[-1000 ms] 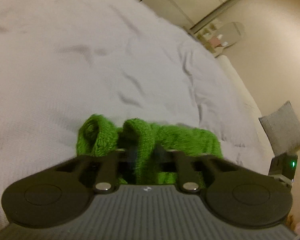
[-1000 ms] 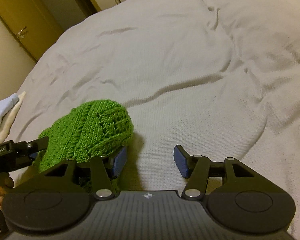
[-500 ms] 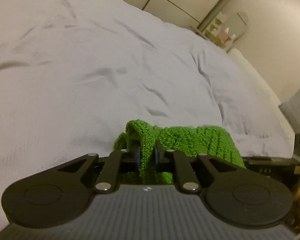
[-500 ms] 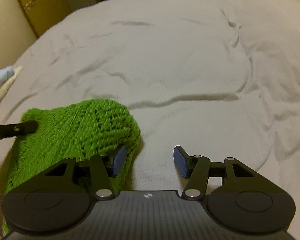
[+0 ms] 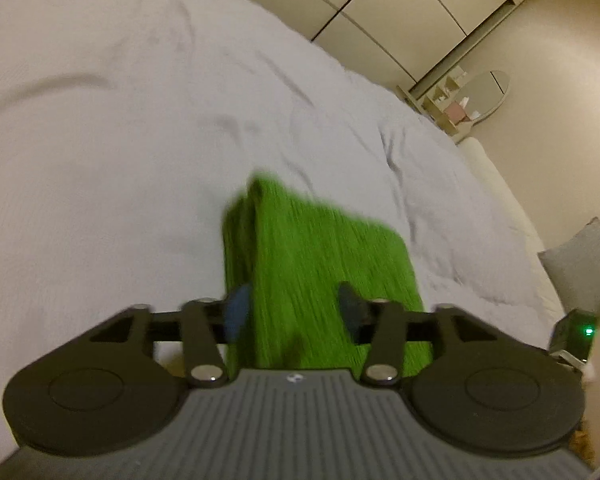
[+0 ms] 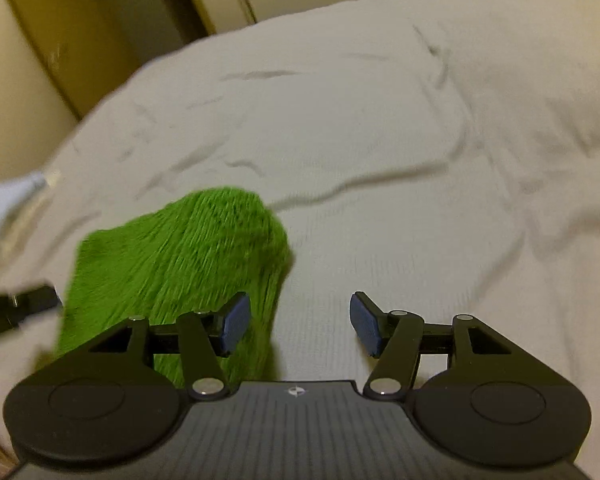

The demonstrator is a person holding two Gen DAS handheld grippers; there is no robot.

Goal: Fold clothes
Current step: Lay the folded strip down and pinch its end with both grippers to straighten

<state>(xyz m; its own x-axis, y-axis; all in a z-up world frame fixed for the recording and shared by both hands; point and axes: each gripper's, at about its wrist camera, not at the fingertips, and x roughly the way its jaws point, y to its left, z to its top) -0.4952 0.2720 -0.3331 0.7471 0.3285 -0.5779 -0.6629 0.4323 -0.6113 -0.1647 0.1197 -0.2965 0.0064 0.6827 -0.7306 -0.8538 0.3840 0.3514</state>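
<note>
A green knitted garment (image 5: 316, 264) lies folded in a compact bundle on the white bedspread (image 5: 100, 160). My left gripper (image 5: 292, 312) is open, its blue pads either side of the bundle's near end, not pinching it. In the right wrist view the same garment (image 6: 180, 264) lies left of centre. My right gripper (image 6: 298, 324) is open and empty, its left pad beside the garment's right edge, with bare bedspread (image 6: 380, 160) between the pads. The left gripper's tip (image 6: 16, 308) shows at the left edge.
Folded pale clothes (image 6: 8, 208) lie at the bed's left edge. A wooden door (image 6: 60, 40) and wardrobe fronts (image 5: 380, 4) stand beyond the bed. A small shelf with a mirror (image 5: 468, 100) and a grey cushion (image 5: 584, 264) sit at the right.
My left gripper has opened and let go of the green garment, which now lies flatter on the bed. Both views have shifted and are blurred by motion. My right gripper stays open.
</note>
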